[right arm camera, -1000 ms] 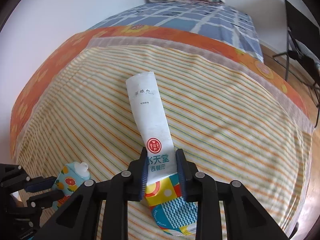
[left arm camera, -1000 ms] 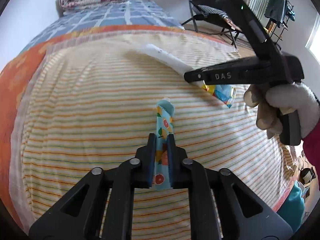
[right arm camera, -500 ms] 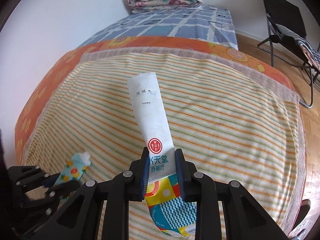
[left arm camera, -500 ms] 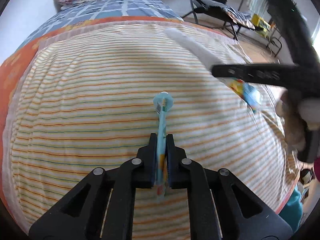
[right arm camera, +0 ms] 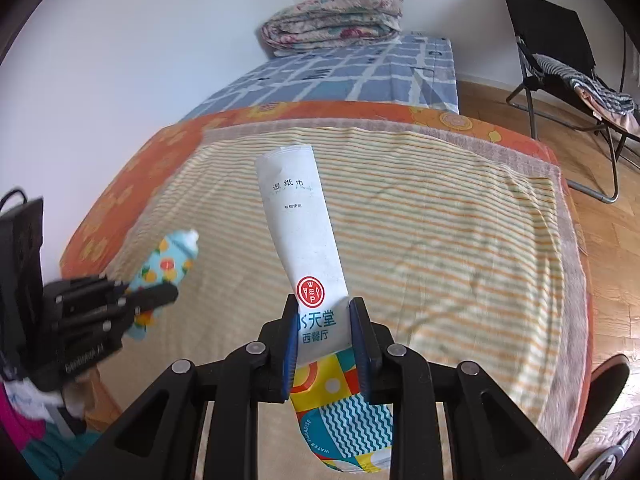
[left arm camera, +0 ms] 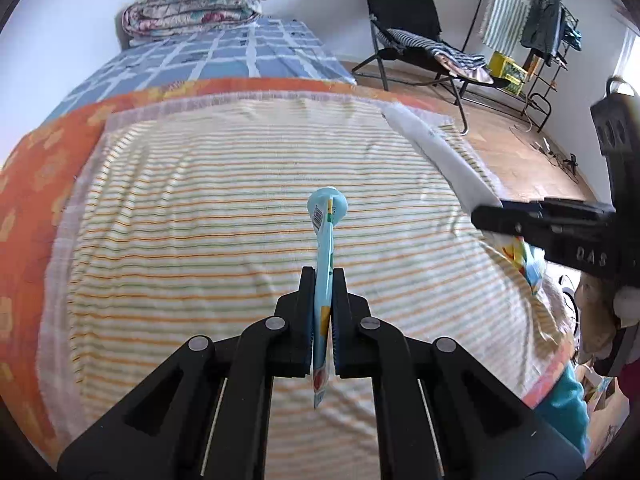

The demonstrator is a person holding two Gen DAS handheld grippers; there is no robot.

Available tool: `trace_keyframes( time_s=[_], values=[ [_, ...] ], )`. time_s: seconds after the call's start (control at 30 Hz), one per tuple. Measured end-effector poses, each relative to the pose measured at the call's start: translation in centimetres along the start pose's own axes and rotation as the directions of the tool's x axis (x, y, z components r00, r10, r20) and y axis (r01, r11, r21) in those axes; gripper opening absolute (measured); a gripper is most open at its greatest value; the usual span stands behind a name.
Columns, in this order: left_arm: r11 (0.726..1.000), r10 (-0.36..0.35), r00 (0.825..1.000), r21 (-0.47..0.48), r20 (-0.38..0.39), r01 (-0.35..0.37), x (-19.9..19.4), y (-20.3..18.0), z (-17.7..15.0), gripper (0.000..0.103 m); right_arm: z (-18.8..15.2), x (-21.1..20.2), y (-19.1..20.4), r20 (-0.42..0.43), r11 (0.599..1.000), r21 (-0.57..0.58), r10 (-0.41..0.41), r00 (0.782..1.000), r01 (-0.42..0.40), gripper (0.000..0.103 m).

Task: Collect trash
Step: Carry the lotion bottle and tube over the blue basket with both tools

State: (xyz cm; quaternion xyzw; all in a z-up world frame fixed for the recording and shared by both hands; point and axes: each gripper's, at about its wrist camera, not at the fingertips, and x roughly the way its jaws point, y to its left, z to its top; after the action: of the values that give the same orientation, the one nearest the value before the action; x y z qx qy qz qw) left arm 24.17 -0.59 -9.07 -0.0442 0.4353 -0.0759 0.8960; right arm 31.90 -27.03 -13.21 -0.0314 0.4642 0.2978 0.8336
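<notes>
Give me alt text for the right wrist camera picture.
The right gripper clamps a long white wet-wipe packet above a striped bedspread. At left, the left gripper holds a fruit-patterned pouch.

left gripper [left arm camera: 323, 280]: clamped on the pouch [left arm camera: 322, 264], which sticks forward, above the striped blanket [left arm camera: 200, 240]
right gripper [right arm camera: 325, 312]: to the right of the left one, clamped on the wet-wipe packet [right arm camera: 304, 240], also above the blanket
folded quilt [left arm camera: 192, 8]: at the far end of the bed, against the wall
chair [left arm camera: 404, 36]: on the floor right of the bed
</notes>
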Motion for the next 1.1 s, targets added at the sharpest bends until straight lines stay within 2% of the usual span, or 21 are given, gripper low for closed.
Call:
trace_keyframes(
  time_s=[0.17, 0.57, 0.9, 1.1],
  values=[
    [1.000, -0.014, 0.999, 0.013, 0.031, 0.014, -4.7, -0.4, -1.5, 0.005, -2.8, -3.9, 1.7, 0.018, 1.000, -0.009, 0.019, 1.000, -0.019, 0.023],
    [0.997, -0.042, 0.999, 0.070, -0.010, 0.043, -10.6, -2.7, -9.5, 0.005, -12.6, -9.3, 6.2, -0.023, 0.995, 0.038, 0.093, 0.995, -0.092, 0.023],
    [0.986, -0.067, 0.995, 0.147, -0.072, 0.077, -11.9, -5.0, -15.9, 0.005, -21.0, -10.0, 9.1, -0.115, 0.987, 0.111, 0.130, 0.985, -0.117, 0.023],
    [0.986, -0.067, 0.991, 0.144, -0.113, 0.084, -11.5, -4.9, -18.2, 0.005, -24.4, -9.7, 9.5, -0.163, 0.982, 0.151, 0.137, 0.977, -0.112, 0.024]
  ],
)
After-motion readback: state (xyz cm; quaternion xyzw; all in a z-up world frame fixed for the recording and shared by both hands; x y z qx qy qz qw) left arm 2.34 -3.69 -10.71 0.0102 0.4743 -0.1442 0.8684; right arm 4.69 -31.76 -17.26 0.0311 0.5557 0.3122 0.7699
